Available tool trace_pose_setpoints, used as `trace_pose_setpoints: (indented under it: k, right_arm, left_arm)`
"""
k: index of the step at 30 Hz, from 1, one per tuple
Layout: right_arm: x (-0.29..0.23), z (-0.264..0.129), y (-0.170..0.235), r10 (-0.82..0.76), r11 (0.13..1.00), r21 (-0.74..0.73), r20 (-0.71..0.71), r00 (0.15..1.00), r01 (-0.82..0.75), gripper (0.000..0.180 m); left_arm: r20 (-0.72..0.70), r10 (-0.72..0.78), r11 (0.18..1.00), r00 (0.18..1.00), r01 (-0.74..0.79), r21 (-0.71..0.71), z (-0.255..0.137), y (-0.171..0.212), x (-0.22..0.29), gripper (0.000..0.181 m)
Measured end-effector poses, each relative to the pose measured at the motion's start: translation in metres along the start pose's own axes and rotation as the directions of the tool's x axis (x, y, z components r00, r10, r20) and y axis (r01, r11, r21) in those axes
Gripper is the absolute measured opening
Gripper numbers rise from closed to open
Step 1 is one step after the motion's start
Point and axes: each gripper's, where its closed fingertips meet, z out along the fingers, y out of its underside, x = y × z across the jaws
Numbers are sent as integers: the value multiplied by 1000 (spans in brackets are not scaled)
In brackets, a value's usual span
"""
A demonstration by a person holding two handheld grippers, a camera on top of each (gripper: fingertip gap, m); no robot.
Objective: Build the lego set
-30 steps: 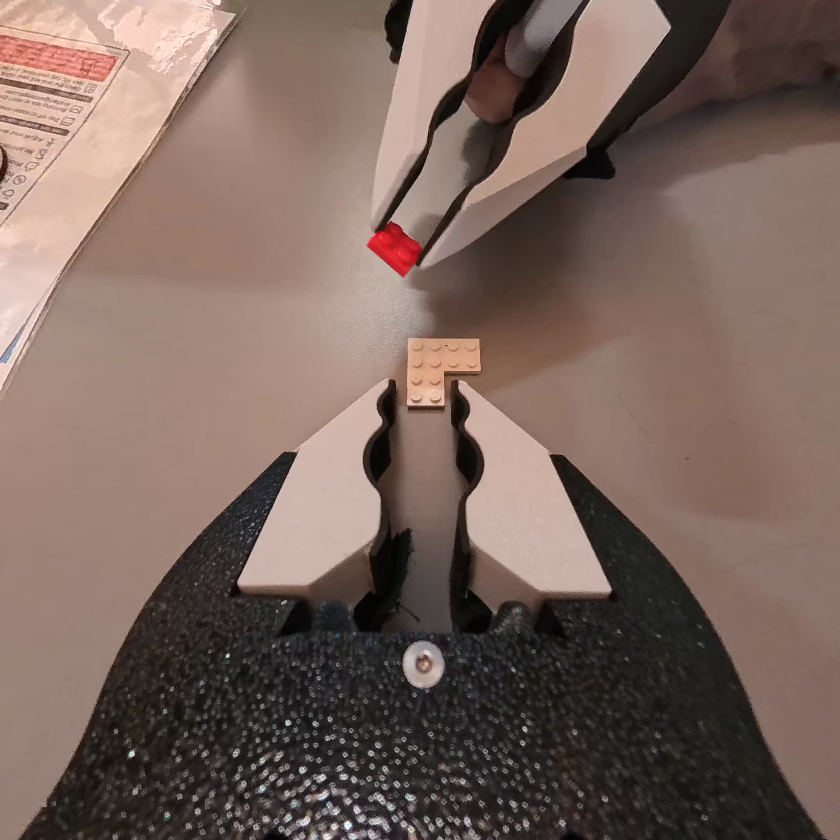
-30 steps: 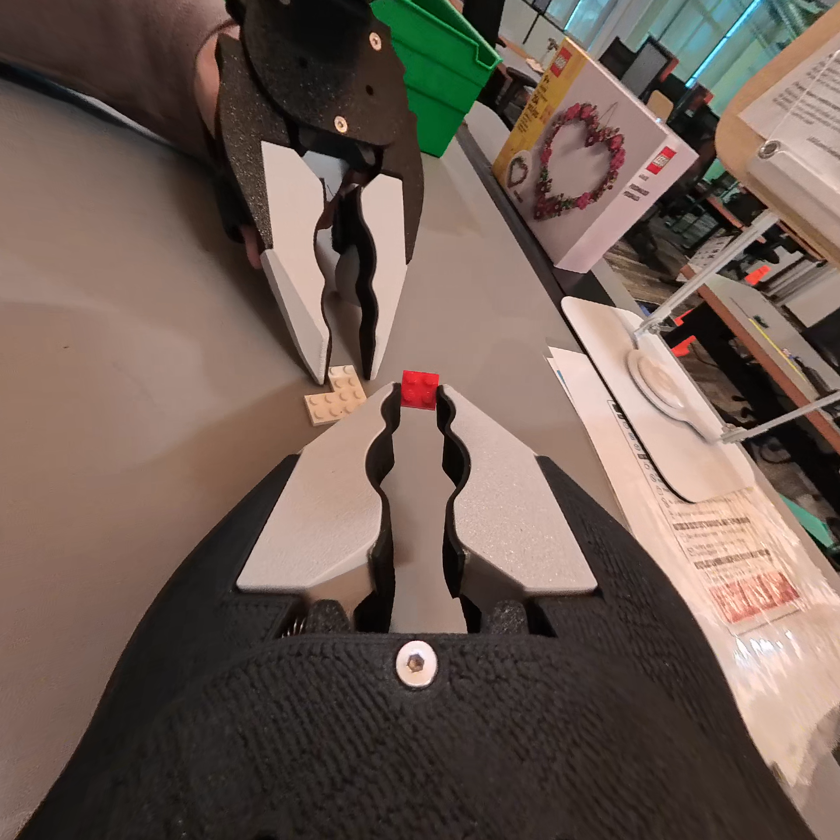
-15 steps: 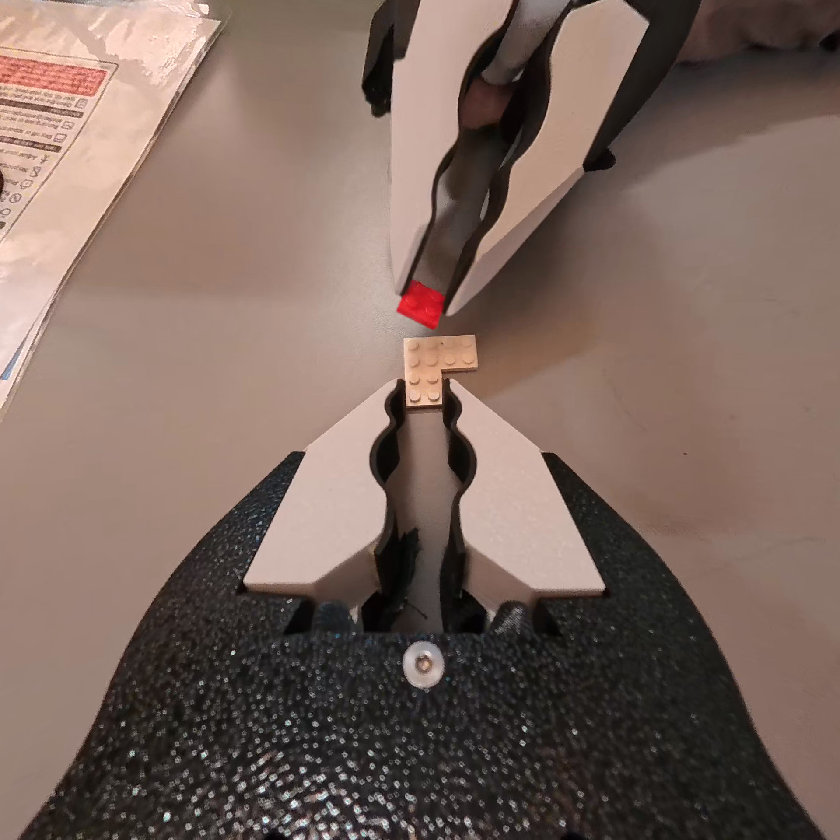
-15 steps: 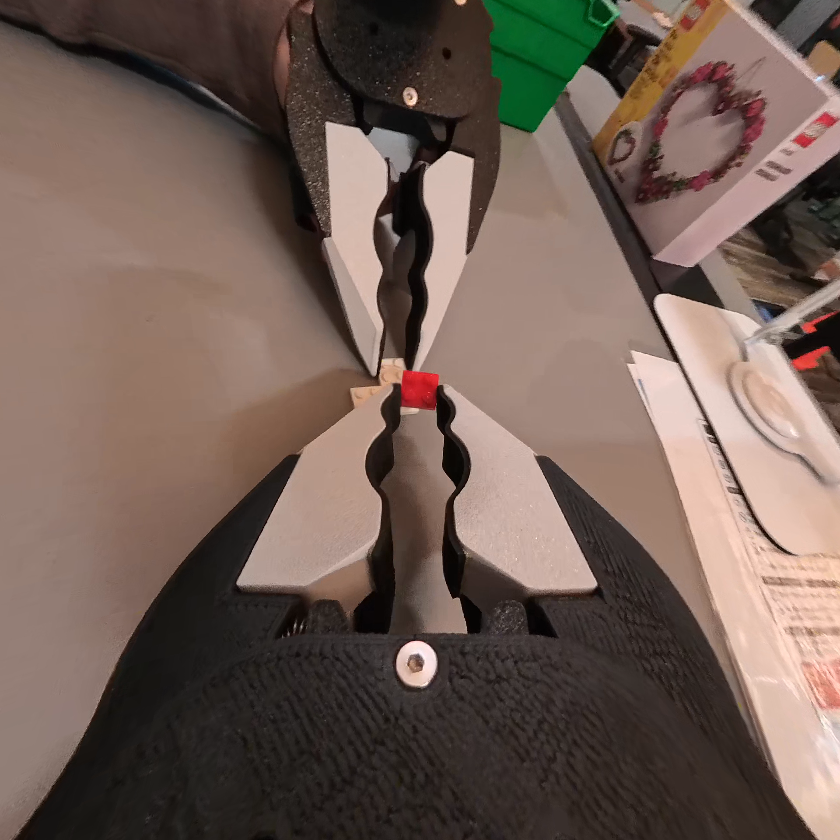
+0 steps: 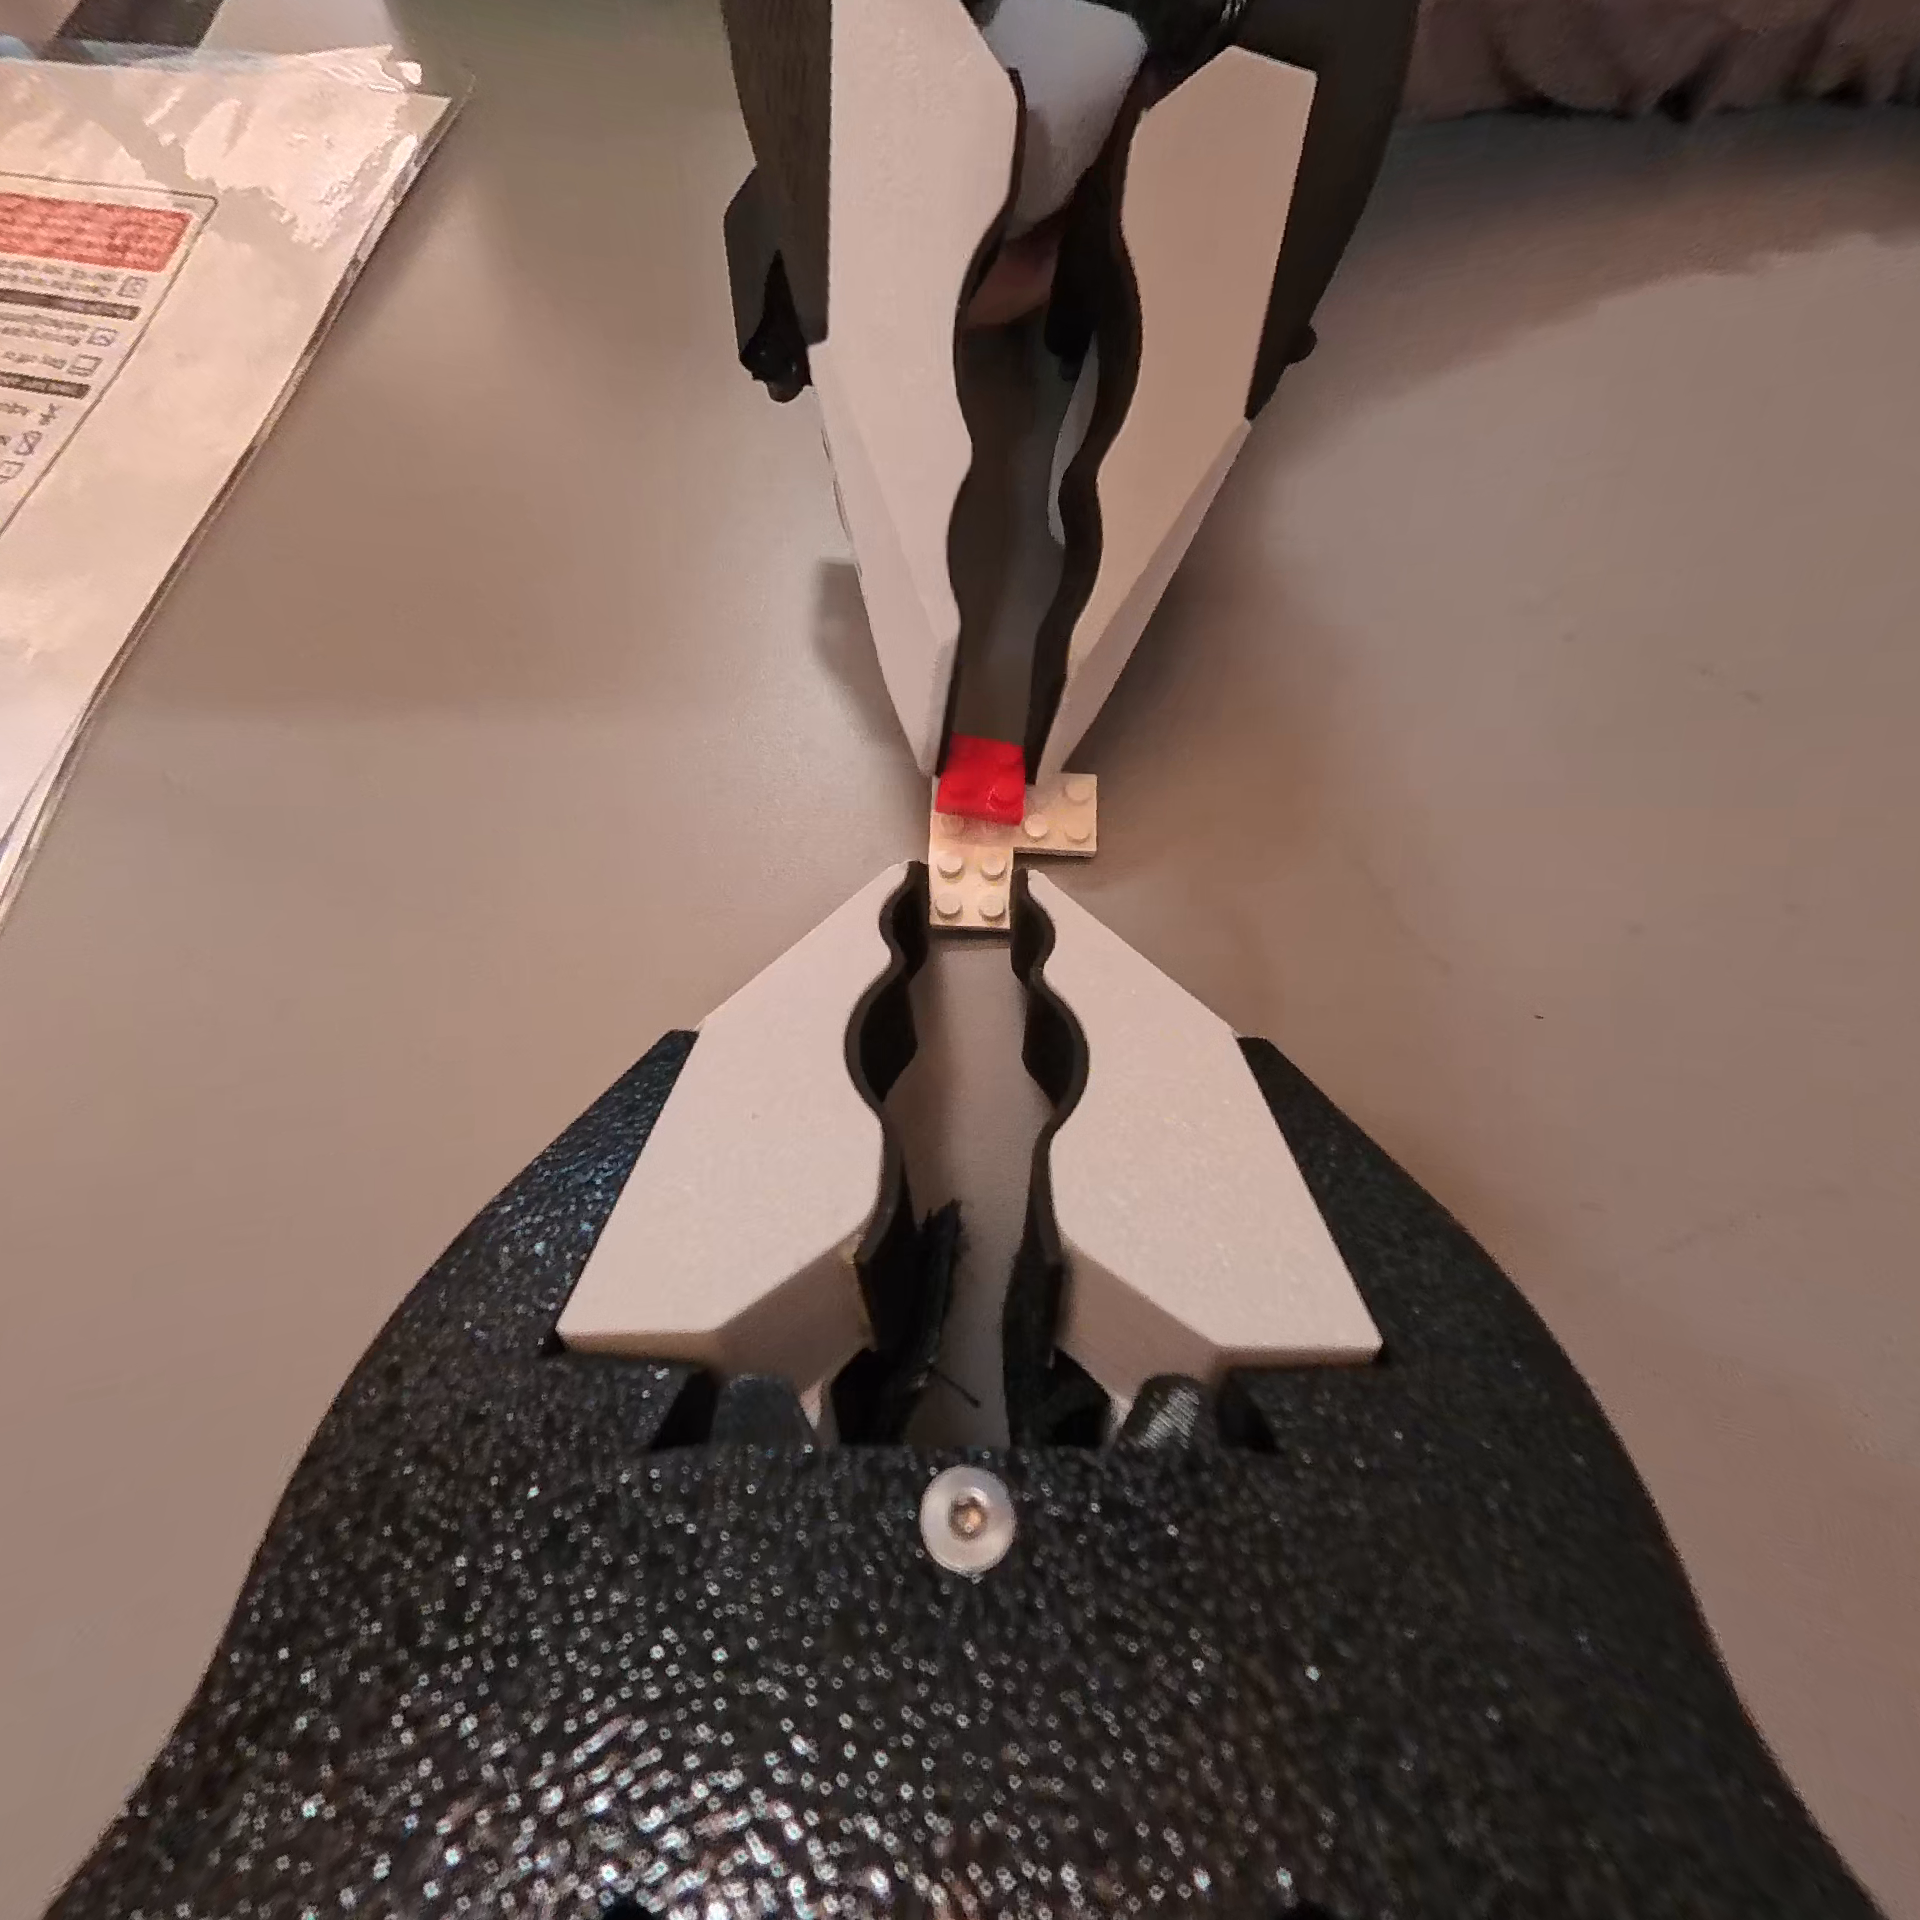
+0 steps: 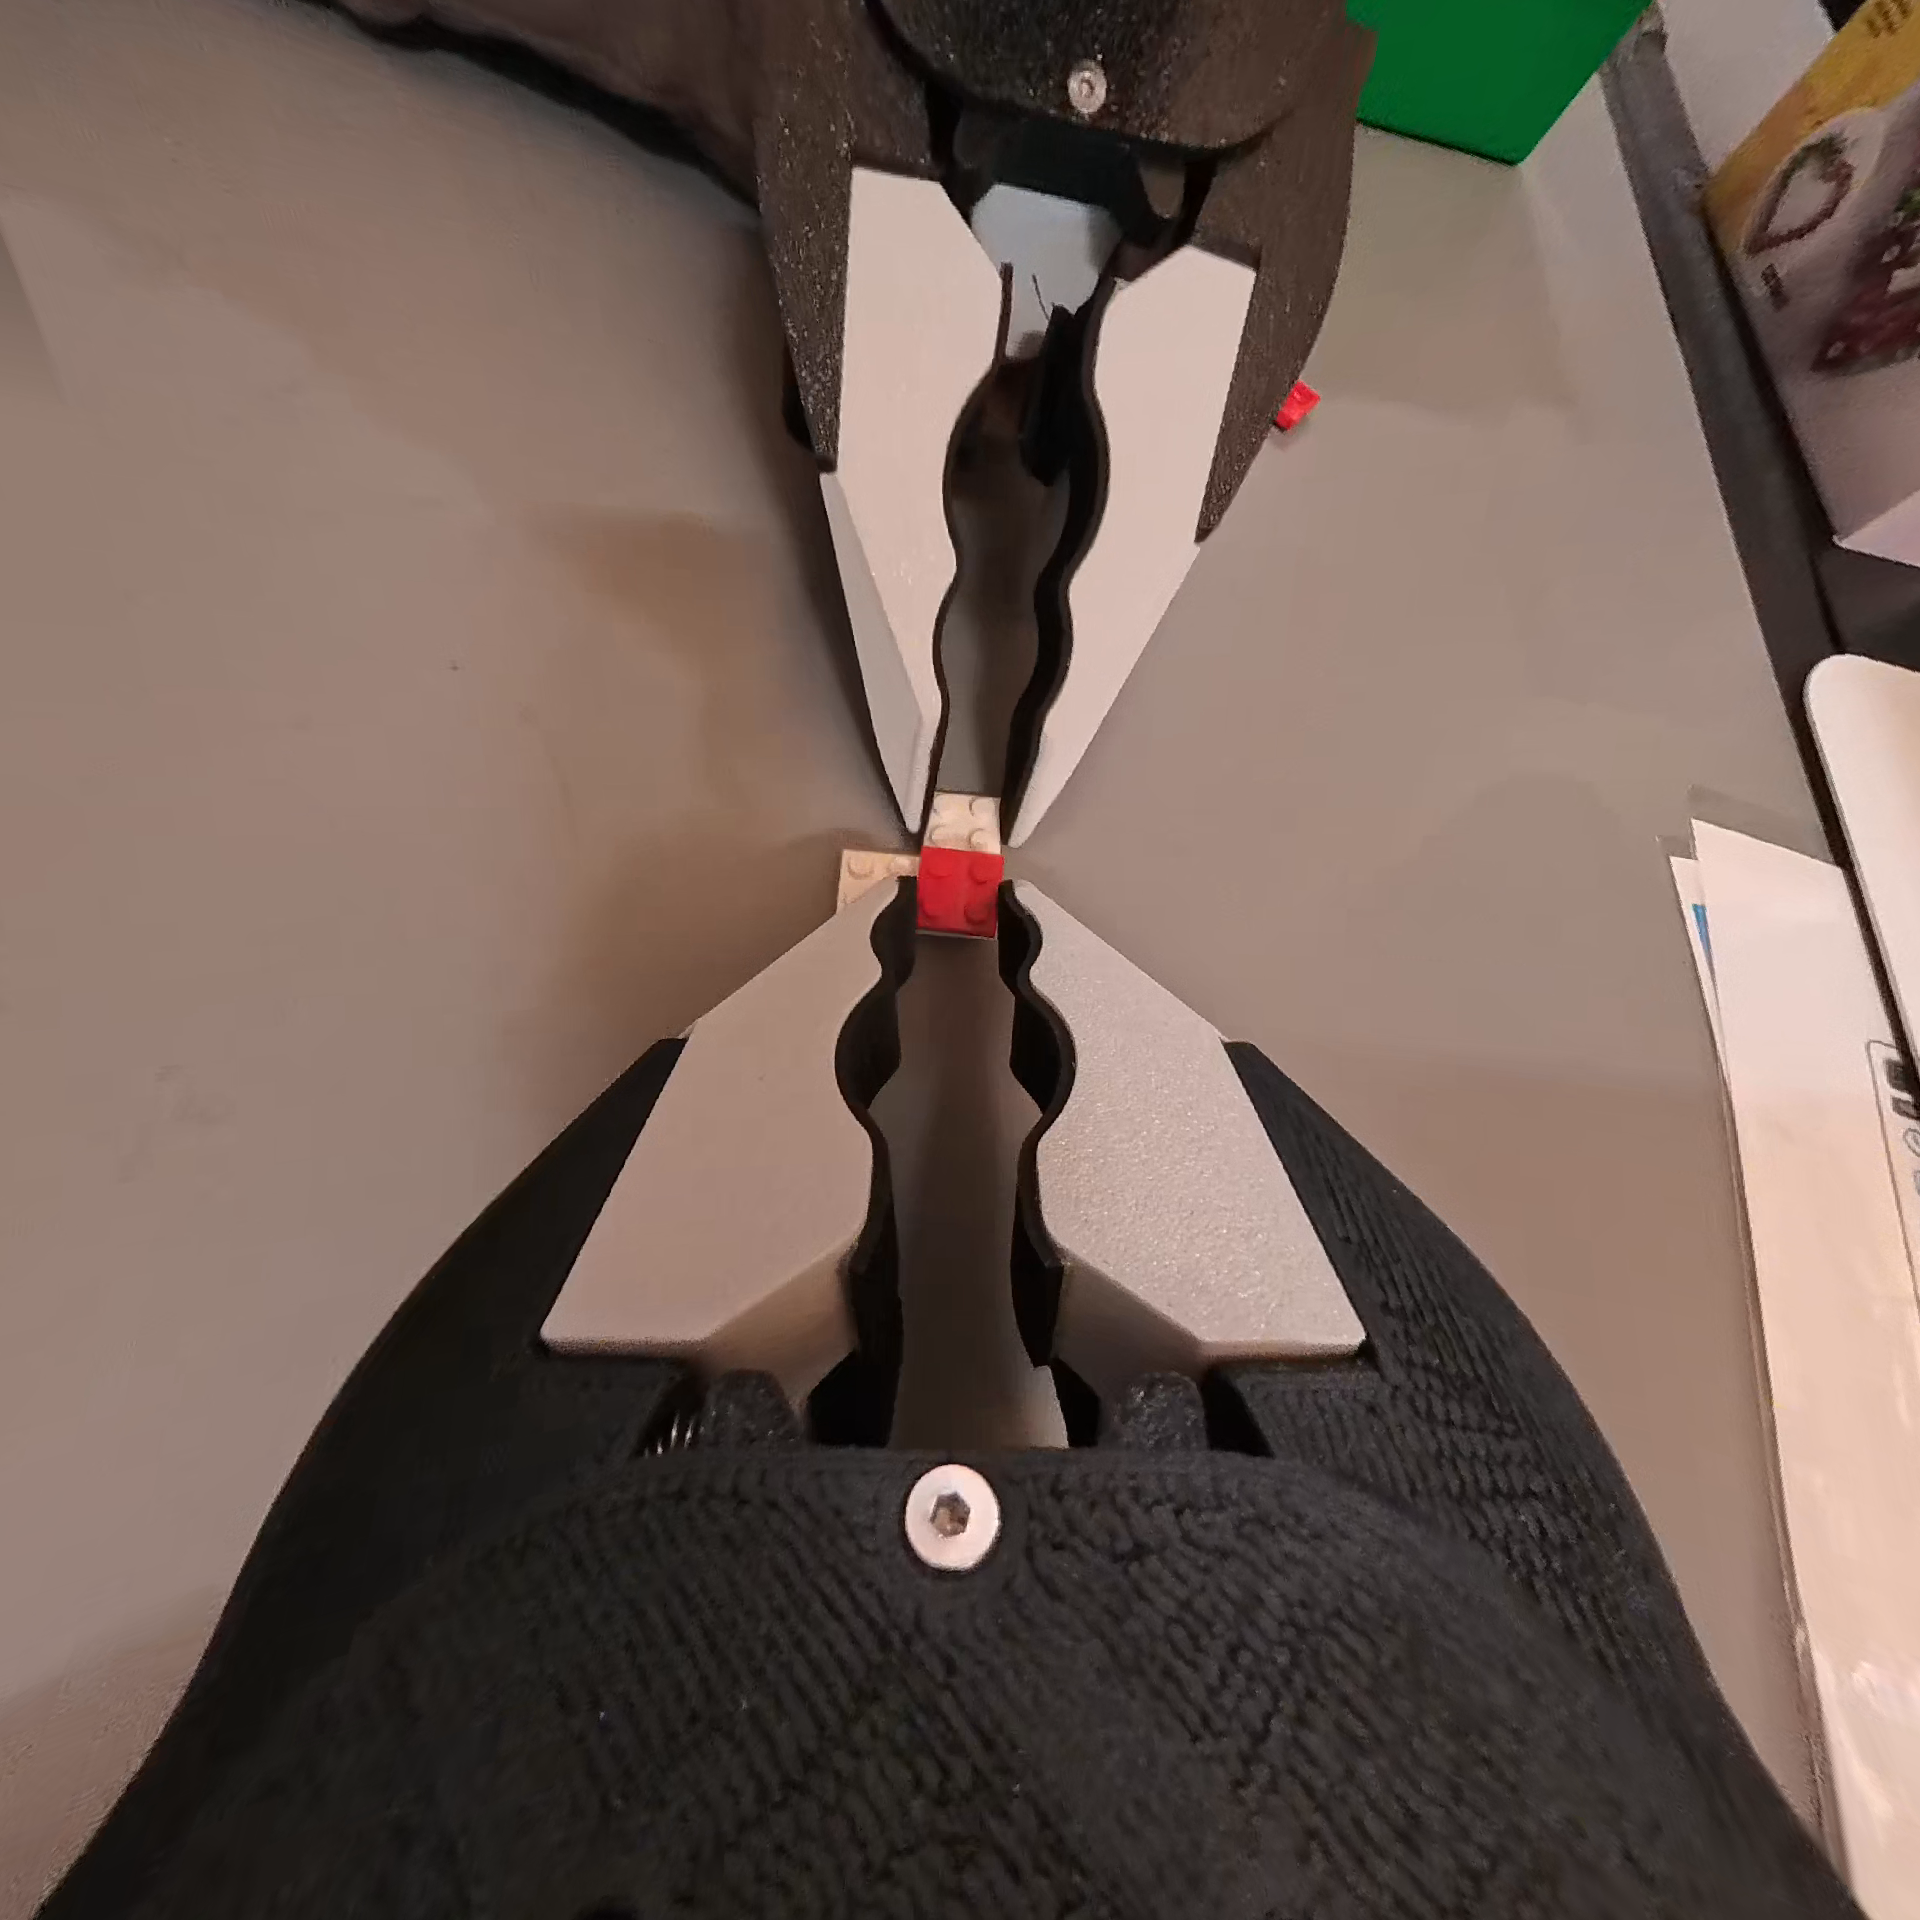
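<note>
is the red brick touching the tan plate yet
Touching: in the left wrist view the red brick sits on the tan plate's corner with no gap showing.

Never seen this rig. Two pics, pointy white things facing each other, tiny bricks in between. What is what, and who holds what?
No robot here: a person holds a pair of handheld tongs in each hand, with a camera on each looking along its two white fingers. So each picture shows its own tongs at the bottom and the other pair opposite.

The left tongs are shut on a tan L-shaped plate that sits on the grey table. The right tongs are shut on a small red brick at the plate's corner; whether it is pressed home is unclear.

Also around: laminated sheets, a green bin, a set box, and a loose red piece.
</note>
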Motion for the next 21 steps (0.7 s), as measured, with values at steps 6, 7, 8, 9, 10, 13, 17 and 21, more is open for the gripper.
trace_pose_setpoints:
  k: [6,7,8,9,10,13,17,21]
  right_arm:
    - [-1,4,1,-21,999,-42,27,999,23,14]
    - [-2,4,1,-18,999,-45,32,999,20,14]
    - [-2,3,1,-14,999,-48,36,999,16,14]
    - [-2,3,1,-10,999,-51,40,999,12,14]
    - [-2,3,1,-5,999,-53,43,999,7,14]
    - [-1,2,2,6,998,-56,45,999,-4,14]
    - [-1,2,2,9,998,-62,49,999,-6,14]
    - [-2,3,1,9,998,-68,54,998,-5,14]
  left_arm:
    - [-2,5,1000,1000,-5,-5,0,0,0,14]
    - [-3,6,1000,1000,-6,-4,0,0,1,14]
    - [-4,6,1000,1000,-6,-3,0,0,1,14]
    - [-4,6,1000,1000,-6,-2,0,0,1,14]
    - [-5,7,1000,1000,-7,-1,0,0,1,14]
    - [-6,10,1000,1000,-10,3,0,0,1,14]
    - [-9,11,1000,1000,-11,3,0,0,1,14]
    - [-14,6,1000,1000,-6,5,0,0,1,14]
